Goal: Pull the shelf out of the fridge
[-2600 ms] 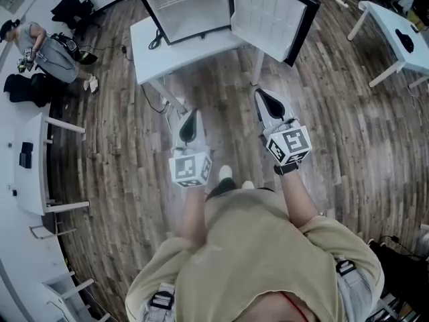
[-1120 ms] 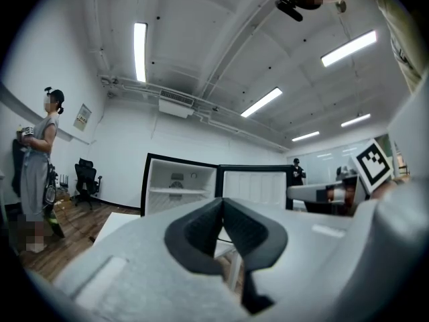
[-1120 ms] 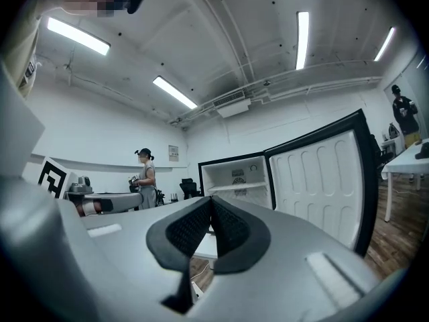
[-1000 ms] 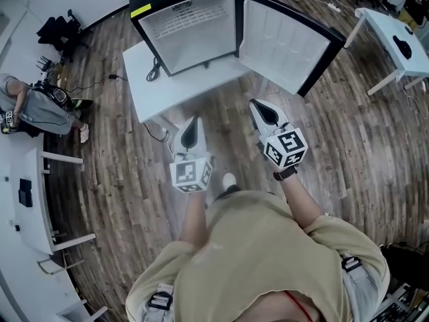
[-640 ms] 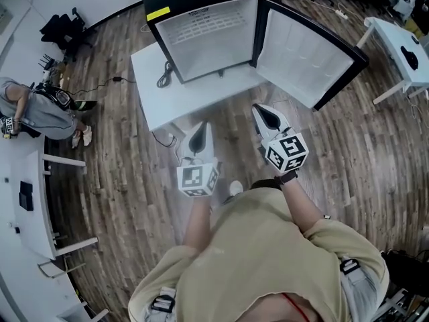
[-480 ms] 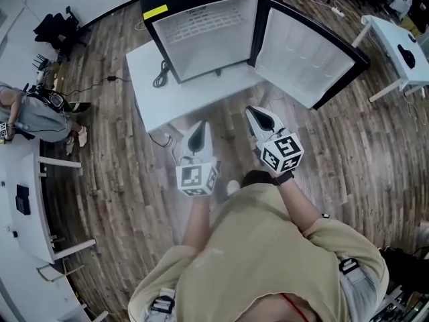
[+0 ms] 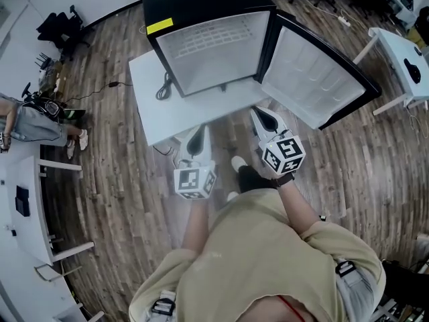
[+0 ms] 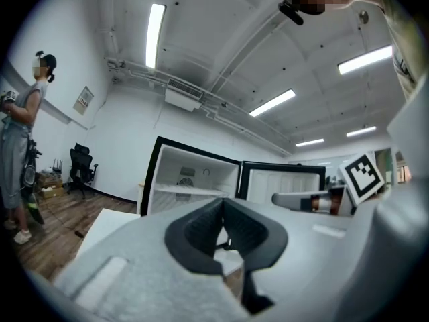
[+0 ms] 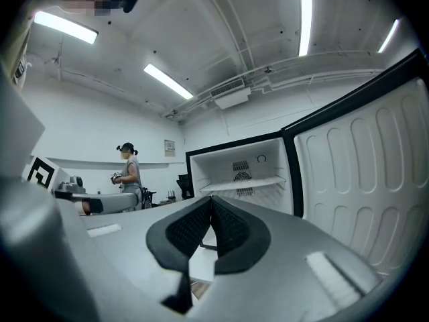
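Observation:
A small black fridge (image 7: 201, 19) stands on a white table (image 7: 167, 113), its door (image 7: 315, 79) swung open to the right. A white wire shelf (image 7: 201, 40) lies across the upper part of its white interior. The shelf shows too in the left gripper view (image 8: 184, 190) and the right gripper view (image 9: 244, 182). My left gripper (image 7: 196, 134) is shut and empty near the table's front edge. My right gripper (image 7: 263, 116), also shut and empty, hangs just below the door. Both point at the fridge from a distance.
A black cable (image 7: 163, 86) lies on the table left of the fridge. A second white table (image 7: 402, 59) stands at the right and another (image 7: 20, 193) at the left. A person (image 7: 27, 123) stands far left, and wood floor surrounds my feet (image 7: 241, 170).
The fridge and table have come nearer in the head view. Both grippers now sit by the table's front edge, still shut.

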Demonstrator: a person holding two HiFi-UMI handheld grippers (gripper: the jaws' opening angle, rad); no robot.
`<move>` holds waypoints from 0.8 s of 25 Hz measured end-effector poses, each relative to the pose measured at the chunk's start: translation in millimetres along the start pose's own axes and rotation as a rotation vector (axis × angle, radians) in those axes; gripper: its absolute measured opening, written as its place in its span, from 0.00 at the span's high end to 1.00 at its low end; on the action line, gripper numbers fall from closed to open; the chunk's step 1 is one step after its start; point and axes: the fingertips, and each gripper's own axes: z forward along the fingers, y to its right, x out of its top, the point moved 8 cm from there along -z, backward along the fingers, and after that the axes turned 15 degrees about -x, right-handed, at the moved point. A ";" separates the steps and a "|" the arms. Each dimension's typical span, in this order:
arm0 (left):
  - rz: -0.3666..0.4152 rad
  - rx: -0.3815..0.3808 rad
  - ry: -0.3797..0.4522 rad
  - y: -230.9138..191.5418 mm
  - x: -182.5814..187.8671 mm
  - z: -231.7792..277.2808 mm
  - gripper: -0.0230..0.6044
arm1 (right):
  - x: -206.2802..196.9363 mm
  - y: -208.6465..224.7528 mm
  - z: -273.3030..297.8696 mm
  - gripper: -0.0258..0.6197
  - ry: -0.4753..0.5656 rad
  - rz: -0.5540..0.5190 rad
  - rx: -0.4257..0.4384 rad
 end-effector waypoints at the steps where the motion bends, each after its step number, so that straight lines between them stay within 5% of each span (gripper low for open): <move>1: 0.010 -0.004 -0.009 -2.5 1.6 6.5 0.96 | 2.4 3.9 8.2 0.95 0.003 0.008 0.000; 20: 0.072 0.041 -0.040 -82.8 13.0 122.7 0.96 | 9.4 66.1 154.1 0.90 -0.053 0.149 0.056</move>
